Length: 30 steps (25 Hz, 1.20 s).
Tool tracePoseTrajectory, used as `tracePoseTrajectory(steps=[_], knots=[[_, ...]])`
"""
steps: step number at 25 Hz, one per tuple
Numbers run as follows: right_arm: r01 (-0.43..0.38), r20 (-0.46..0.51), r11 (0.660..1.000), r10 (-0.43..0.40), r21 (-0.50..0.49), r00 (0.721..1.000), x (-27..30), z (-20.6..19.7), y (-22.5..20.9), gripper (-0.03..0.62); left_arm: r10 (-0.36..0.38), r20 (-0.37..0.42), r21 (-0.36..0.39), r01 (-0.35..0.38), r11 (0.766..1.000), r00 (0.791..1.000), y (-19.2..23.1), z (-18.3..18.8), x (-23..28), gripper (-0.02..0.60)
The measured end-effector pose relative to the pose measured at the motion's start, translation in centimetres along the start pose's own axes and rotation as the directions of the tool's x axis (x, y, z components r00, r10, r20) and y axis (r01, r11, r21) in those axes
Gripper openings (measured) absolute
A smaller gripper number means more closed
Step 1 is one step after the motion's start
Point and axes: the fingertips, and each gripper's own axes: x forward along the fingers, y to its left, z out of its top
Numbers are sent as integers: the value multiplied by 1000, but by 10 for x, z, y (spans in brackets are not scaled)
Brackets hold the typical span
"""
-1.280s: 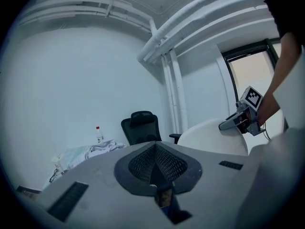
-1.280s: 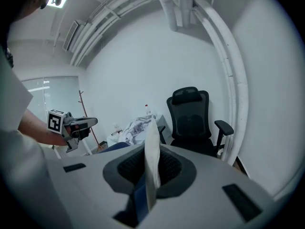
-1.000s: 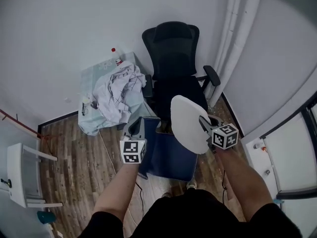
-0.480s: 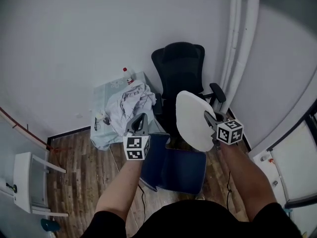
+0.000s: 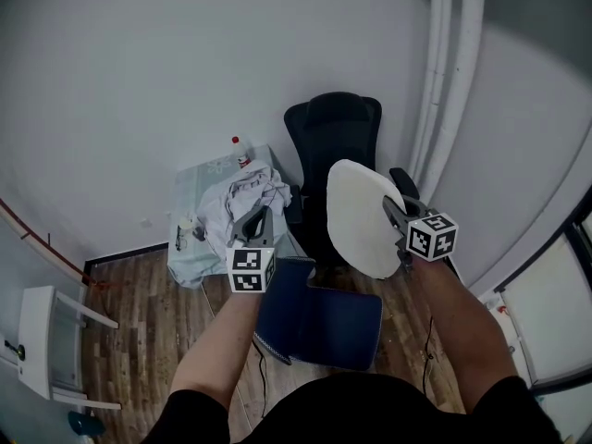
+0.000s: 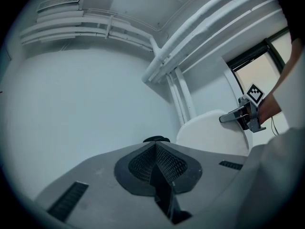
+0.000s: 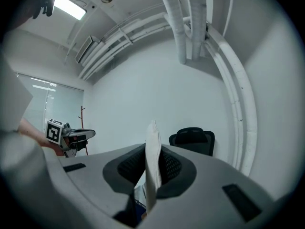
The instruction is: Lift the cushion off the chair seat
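A soft cushion, white on one face and navy blue on the other (image 5: 319,314), hung folded in the air in front of the black mesh office chair (image 5: 333,132), clear of its seat. It looked light and floppy, so it was probably best pinched at opposite edges. The right gripper (image 5: 390,209) was clamped on the thin white edge. The left gripper (image 5: 254,216) seemed closed on the dark edge. Both forearms reached forward, with the grippers roughly level.

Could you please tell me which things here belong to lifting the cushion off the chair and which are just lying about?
Job in hand: white cushion, edge clamped in right gripper; dark blue pad, apparently held by left gripper; black office chair.
Lying about: crumpled clothes; red-capped bottle; small table; white stool.
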Motion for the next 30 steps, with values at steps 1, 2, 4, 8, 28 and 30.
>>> tracePoseTrajectory(steps=[1,2,4,8,28,30], knots=[[0,0,1000,0,-2,1000,1,2,0,47,0,3,0,0,1000,1000,0,1,0,5],[1,-2,1000,-1,-5,1000,1,3,0,46,0,6,-1,0,1000,1000,0,2,1,5],[0,-7,1000,0,-12,1000,1,4,-1,44,3,11,-3,-3,1000,1000,0,4,1,5],[0,-12,1000,0,-21,1000,-3,3,-1,44,2,20,-7,-2,1000,1000,-4,8,-1,5],[4,-24,999,-5,-47,1000,-26,15,-13,43,-2,23,19,1,1000,1000,-19,21,-8,5],[4,-24,999,-5,-42,1000,-28,14,-13,43,-5,19,28,5,1000,1000,-19,21,-9,5]])
